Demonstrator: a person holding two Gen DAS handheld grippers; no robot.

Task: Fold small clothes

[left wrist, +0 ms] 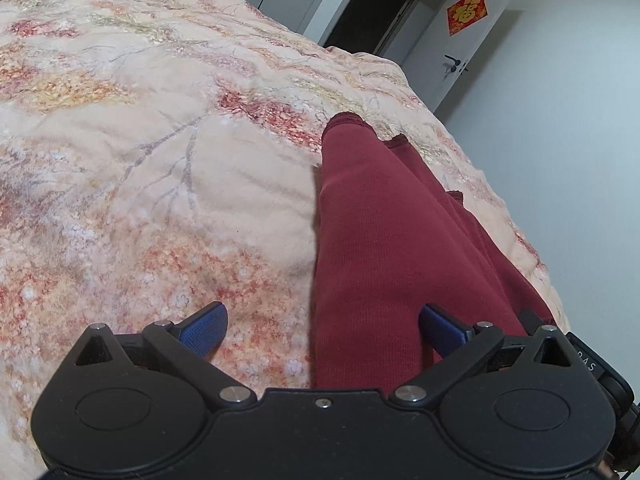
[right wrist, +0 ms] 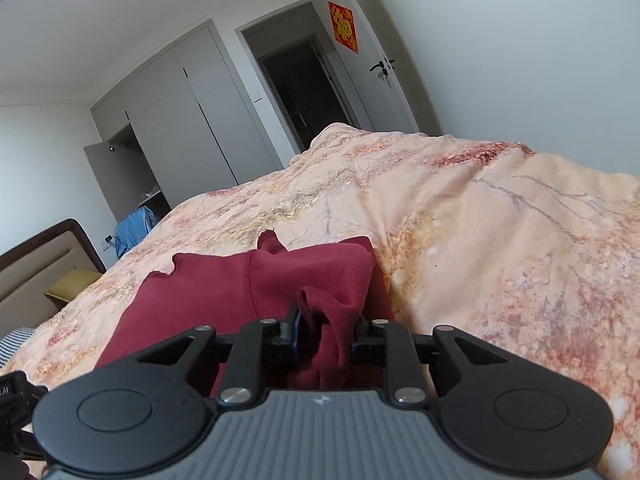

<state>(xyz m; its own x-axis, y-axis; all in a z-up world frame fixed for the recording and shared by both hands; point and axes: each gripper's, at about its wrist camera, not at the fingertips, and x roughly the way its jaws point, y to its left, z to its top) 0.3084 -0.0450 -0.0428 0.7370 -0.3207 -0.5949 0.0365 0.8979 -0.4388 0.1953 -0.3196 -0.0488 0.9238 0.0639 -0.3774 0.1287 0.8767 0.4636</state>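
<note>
Floral quilt [left wrist: 160,160], door [right wrist: 376,80] (probably ajar).

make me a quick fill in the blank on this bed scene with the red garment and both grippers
1. The dark red garment lies on a floral ____.
2. The right gripper is shut on a bunched fold of the ____.
3. The left gripper has its jaws ____, holding nothing.
4. The red and gold decoration hangs on a white ____.

Missing words: bedspread; garment; open; door
</note>
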